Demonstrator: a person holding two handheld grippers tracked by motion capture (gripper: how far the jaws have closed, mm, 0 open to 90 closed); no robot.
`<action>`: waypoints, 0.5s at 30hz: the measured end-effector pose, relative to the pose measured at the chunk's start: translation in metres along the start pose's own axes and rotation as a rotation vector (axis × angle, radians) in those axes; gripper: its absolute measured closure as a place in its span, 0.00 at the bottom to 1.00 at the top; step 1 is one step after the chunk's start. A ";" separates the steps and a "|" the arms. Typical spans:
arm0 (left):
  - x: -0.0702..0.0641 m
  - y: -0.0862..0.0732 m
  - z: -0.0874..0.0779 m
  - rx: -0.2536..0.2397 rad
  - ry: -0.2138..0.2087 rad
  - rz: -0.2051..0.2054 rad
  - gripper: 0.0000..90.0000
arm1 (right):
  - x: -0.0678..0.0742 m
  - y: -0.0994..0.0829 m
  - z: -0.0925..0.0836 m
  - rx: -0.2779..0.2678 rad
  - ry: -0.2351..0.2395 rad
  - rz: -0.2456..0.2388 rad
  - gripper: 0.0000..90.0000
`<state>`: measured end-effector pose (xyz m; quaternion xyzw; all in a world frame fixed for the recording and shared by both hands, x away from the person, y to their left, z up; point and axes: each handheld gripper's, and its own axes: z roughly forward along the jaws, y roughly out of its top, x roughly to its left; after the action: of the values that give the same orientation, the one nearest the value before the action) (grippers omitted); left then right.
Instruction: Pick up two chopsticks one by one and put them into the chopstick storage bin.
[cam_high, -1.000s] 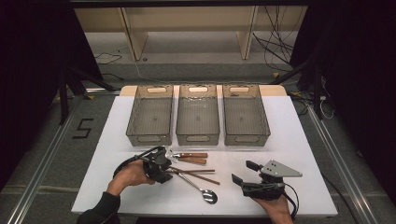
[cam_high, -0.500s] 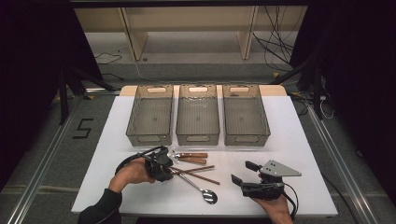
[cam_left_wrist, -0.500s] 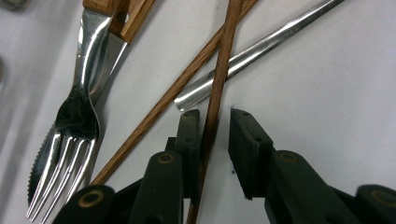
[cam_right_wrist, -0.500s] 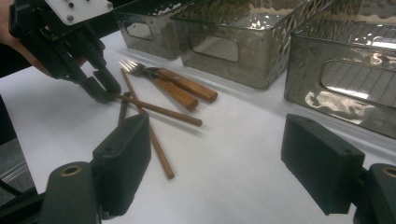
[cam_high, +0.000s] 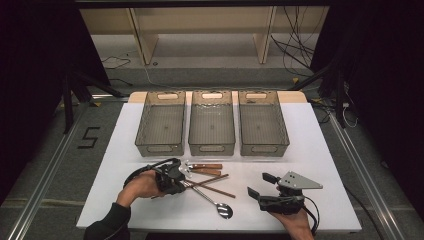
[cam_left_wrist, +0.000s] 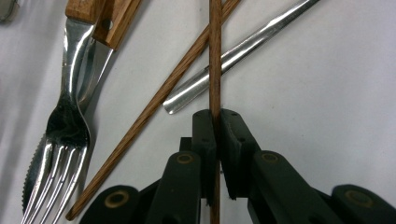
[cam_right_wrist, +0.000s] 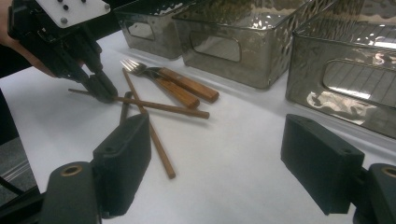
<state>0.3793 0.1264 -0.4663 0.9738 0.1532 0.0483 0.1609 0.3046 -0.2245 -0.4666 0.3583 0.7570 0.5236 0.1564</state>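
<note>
Chopsticks, a fork, a knife and a spoon lie in a loose heap on the white table (cam_high: 320, 150) in front of you, just short of three clear bins. Your left gripper (cam_left_wrist: 215, 135) has just been closing, and its jaws are now pinched on one chopstick (cam_left_wrist: 215, 56), which runs straight up between the pads in the left gripper view. That chopstick lies low over the table, crossing over the second chopstick (cam_left_wrist: 154, 105) and the spoon handle (cam_left_wrist: 243, 46). From your right gripper's camera you can see the left gripper (cam_right_wrist: 103, 92) biting the chopstick (cam_right_wrist: 159, 106) near one end, with the rest of it reaching toward the wooden handles. The fork (cam_left_wrist: 65, 135) lies just to the left of your left gripper in its own view, tines toward the camera, with the serrated knife (cam_left_wrist: 32, 172) partly under it. Your right gripper (cam_high: 260, 186) rests near the table's front edge, well apart from the heap, its jaws spread wide with nothing between them. The spoon (cam_high: 215, 202) lies between your two hands, bowl toward you. The left bin (cam_high: 161, 125), middle bin (cam_high: 212, 125) and right bin (cam_high: 262, 125) stand side by side beyond the cutlery.
</note>
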 end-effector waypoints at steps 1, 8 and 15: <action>-0.001 -0.001 0.001 -0.015 0.000 -0.015 0.94 | 0.000 0.000 0.000 0.001 0.000 0.000 0.28; -0.004 0.001 -0.008 -0.024 0.011 0.001 0.95 | 0.000 0.000 0.000 0.001 0.002 0.001 0.28; -0.007 0.002 -0.031 -0.127 0.051 -0.038 0.95 | 0.000 0.000 -0.001 0.003 0.003 0.003 0.28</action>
<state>0.3685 0.1310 -0.4369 0.9570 0.1725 0.0796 0.2191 0.3043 -0.2252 -0.4664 0.3587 0.7575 0.5233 0.1538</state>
